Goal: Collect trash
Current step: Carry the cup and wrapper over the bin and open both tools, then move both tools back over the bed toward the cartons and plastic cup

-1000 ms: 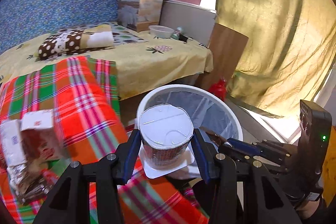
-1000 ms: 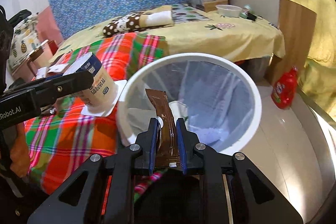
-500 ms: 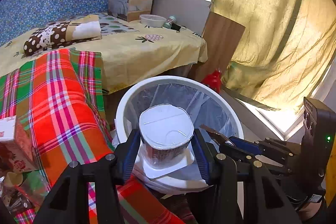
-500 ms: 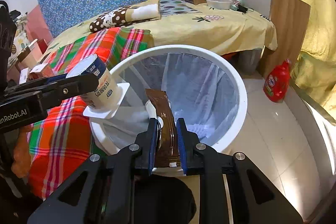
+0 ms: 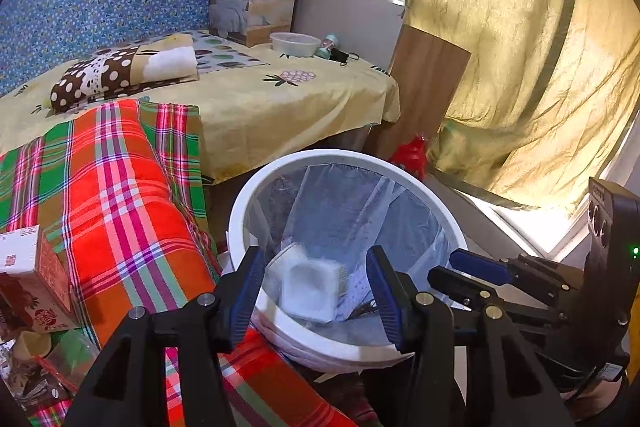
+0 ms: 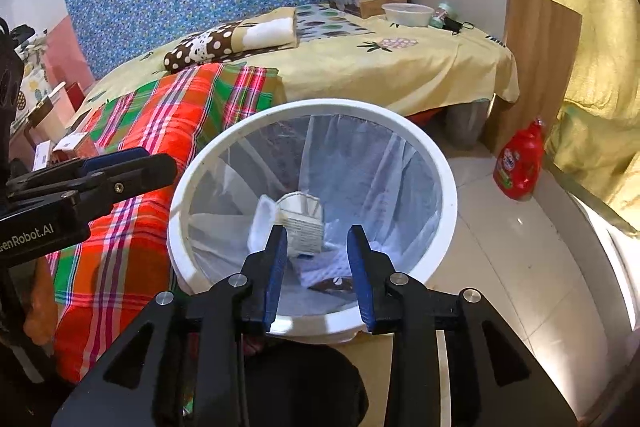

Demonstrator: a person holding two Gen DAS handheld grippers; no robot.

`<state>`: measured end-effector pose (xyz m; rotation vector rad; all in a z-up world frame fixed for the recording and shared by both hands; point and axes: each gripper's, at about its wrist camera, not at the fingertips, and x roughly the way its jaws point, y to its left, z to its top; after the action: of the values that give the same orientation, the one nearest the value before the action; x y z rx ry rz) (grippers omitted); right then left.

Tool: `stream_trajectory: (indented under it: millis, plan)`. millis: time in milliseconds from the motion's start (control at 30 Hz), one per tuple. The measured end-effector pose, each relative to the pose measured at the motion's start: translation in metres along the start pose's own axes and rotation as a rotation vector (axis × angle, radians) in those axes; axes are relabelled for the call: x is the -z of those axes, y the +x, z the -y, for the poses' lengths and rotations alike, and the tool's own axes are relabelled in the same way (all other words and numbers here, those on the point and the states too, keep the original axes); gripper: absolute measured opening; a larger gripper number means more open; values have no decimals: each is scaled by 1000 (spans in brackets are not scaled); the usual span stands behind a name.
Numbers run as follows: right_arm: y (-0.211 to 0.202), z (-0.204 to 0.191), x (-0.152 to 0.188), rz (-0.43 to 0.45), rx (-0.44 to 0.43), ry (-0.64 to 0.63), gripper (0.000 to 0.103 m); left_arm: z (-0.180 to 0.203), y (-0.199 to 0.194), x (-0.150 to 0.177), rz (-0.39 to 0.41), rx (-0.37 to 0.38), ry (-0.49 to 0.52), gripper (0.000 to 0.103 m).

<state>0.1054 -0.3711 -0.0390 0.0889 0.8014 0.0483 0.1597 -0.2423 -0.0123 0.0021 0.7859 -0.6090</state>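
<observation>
A white trash bin (image 5: pixel 244 203) with a clear liner stands on the floor beside the bed; it also shows in the right wrist view (image 6: pixel 448 187). A white cup (image 5: pixel 308 285) lies inside it, seen in the right wrist view too (image 6: pixel 300 223), with a brown wrapper (image 6: pixel 332 283) at the bottom. My left gripper (image 5: pixel 316 291) is open and empty above the bin's near rim. My right gripper (image 6: pixel 318 267) is open and empty over the bin; its fingers (image 5: pixel 476 263) show at the right of the left wrist view.
A plaid blanket (image 5: pixel 112 187) covers the bed left of the bin, with a carton (image 5: pixel 32 275) and wrappers (image 5: pixel 44 375) on it. A red bottle (image 6: pixel 518 163) stands on the floor by a wooden board (image 6: pixel 536 51). A yellow curtain (image 5: pixel 520 47) hangs at the right.
Both grippers opened over the bin. The white cup dropped from the left gripper and the brown wrapper from the right; both now lie inside the bin.
</observation>
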Motion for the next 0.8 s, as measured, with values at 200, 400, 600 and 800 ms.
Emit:
stream_trajectory:
  millis: [200,400,600,800]
  plan:
    - [-10,-8,-1,30,6,-7,34,-3,-13,4,12,-4,-13,53]
    - [-20,-22,0,66,-29,-20,36,-6,-35,13,29,-4,-27,53]
    - [-27,-39,4,89,-76,-43,36,-12,-60,25,51,-36,-41,53]
    - [-32,-56,9,94,-116,-65,36,-23,-84,40,76,-72,-64,53]
